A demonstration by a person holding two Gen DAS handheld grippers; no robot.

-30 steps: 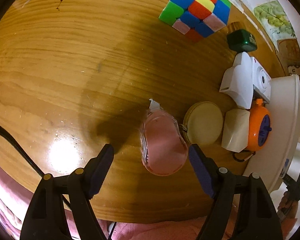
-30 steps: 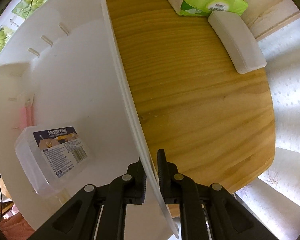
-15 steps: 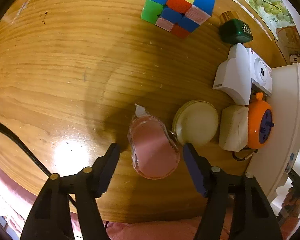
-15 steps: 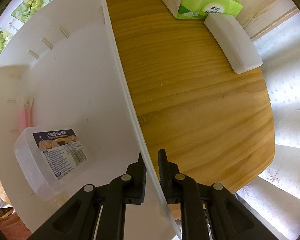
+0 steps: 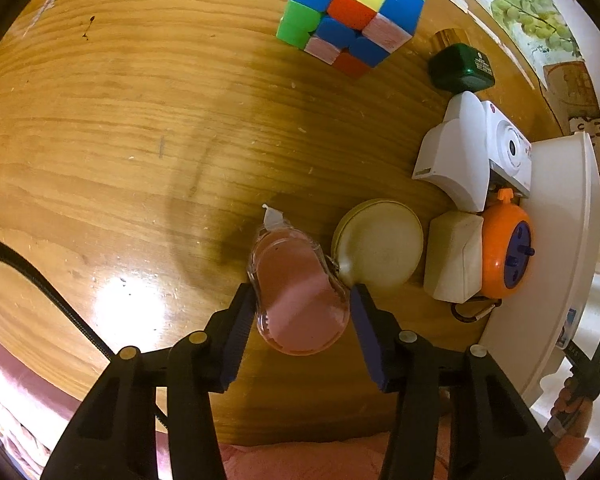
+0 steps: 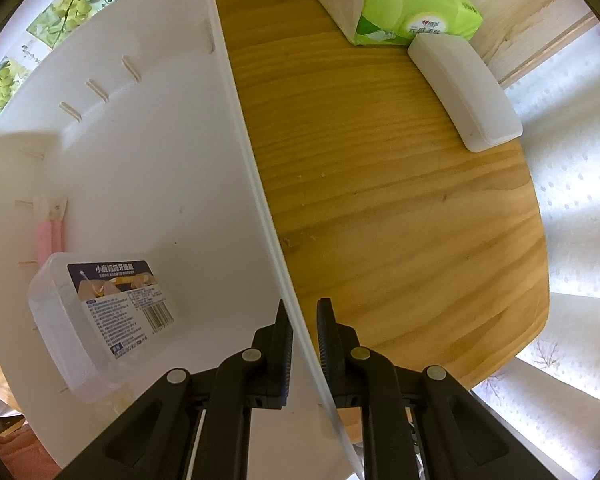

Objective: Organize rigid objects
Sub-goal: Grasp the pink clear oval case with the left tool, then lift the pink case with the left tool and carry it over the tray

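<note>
Left hand-held gripper (image 5: 303,307): pointed steeply down over the bench; its jaws were closing around the clear plastic bottle of pink liquid, which lay between the blue pads. The left pad was seen at the bottle's side; the right pad stood just beside it, and firm pressing could not be confirmed.
Clear plastic bottle of pink liquid (image 5: 298,292): lying on its side on the round wooden bench (image 5: 140,128), white cap end turned away from the gripper.
Neighbouring items: a round cream-coloured case (image 5: 380,246) was found touching the bottle's right side; next came a cream block (image 5: 452,256) and an orange round clock with a blue face (image 5: 506,254), touching each other.
Further items: a white instant camera (image 5: 476,152) stood beyond the clock, a dark green box (image 5: 460,66) beyond that, and a multicoloured puzzle cube (image 5: 352,8) near the far edge.
Right hand-held gripper (image 6: 304,334): pointed straight down, clamped nearly closed on the thin right-hand wall of the white plastic bin (image 6: 148,152), one pad inside and one outside.
Bin contents: a translucent lidded box with a dark blue label (image 6: 100,316) lay in the near left corner; a pink item (image 6: 48,236) was noted against the left wall just beyond it.
Bench beyond the bin: a green tissue pack (image 6: 400,0) and a white oblong case (image 6: 464,92) were recorded near the far edge.
</note>
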